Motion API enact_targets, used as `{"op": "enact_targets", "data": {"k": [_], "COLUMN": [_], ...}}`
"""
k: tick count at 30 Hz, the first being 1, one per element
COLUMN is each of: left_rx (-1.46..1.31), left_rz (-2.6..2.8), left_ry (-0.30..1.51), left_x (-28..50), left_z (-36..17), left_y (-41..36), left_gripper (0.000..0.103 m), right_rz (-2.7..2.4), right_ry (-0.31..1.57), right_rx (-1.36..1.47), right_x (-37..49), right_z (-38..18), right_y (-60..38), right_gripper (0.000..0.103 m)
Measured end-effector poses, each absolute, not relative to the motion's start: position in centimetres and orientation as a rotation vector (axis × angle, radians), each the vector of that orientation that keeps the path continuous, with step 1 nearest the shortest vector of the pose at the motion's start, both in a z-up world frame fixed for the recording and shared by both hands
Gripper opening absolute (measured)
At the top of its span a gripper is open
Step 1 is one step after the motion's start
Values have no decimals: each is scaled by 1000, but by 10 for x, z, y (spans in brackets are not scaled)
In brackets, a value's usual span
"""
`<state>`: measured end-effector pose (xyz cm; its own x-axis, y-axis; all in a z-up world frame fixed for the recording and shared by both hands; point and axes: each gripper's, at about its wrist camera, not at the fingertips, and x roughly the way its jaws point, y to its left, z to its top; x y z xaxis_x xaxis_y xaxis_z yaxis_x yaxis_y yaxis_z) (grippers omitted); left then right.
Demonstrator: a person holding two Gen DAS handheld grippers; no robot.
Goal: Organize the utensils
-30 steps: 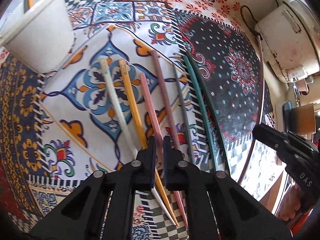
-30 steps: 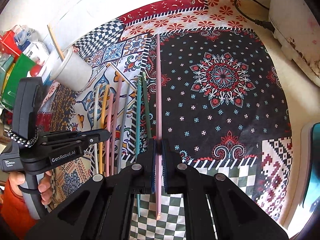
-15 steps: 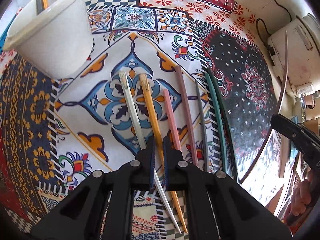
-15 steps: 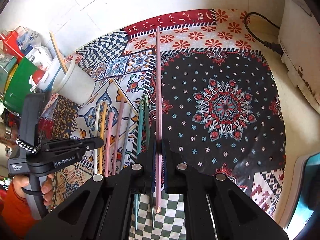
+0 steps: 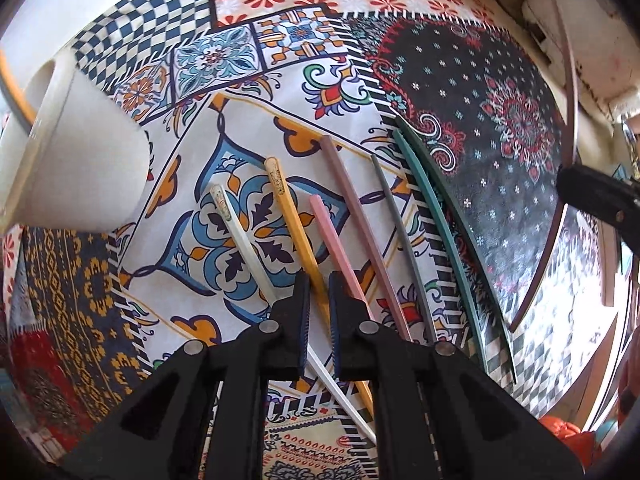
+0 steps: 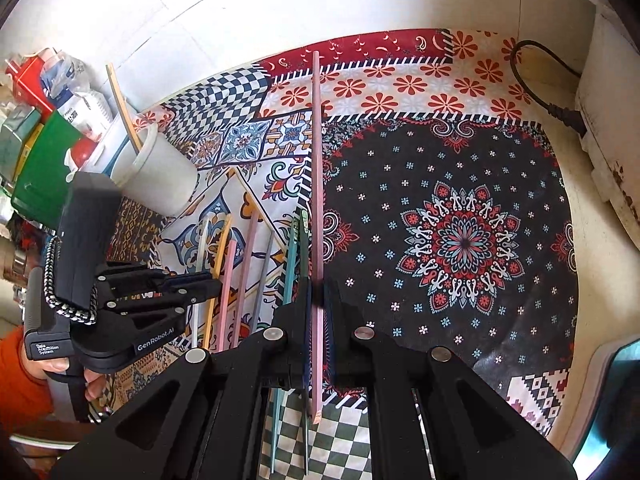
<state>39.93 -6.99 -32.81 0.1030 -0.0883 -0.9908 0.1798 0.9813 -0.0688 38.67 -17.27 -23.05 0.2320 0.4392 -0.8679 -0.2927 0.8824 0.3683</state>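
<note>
A desk covered by a patchwork-patterned cloth (image 5: 224,56) carries a white plastic cup (image 5: 76,160) and a row of chopsticks side by side: white (image 5: 240,232), yellow (image 5: 292,216), pink (image 5: 332,240), mauve (image 5: 356,208), grey (image 5: 396,216), teal (image 5: 436,216), dark green (image 5: 432,164).

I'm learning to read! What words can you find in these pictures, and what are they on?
"GenRobot.AI": on the side of the left claw, seen from the right wrist.
"Data Acquisition System": small label on that claw's handle.
White carton behind the white cup: print too blurred to read.
Yellow chopstick and white chopstick: markings at their ends too small to read.
</note>
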Motion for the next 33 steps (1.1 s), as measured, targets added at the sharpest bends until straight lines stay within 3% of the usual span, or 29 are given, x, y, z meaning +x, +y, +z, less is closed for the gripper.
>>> {"op": "enact_targets", "data": {"k": [7, 19, 25, 33], "left_rx": [91, -14, 73, 110], "left_rz": [-197, -232, -213, -196], "left_ry": [1446, 1366, 1418, 1426], "left_x": [402, 389, 393, 406], "left_z": [-323, -287, -316, -332], "left_y": [-75, -56, -73, -80], "left_gripper": [0, 0, 9, 10], "right_rz": [499, 504, 505, 499], "right_ry": [1183, 1119, 1098, 1071], "right_rx": [161, 153, 161, 163], "right_x": [383, 376, 372, 364], "right_z": [-212, -189, -182, -172], "right_y": [-181, -178, -177, -180], "right_gripper": [5, 5, 5, 5]}}
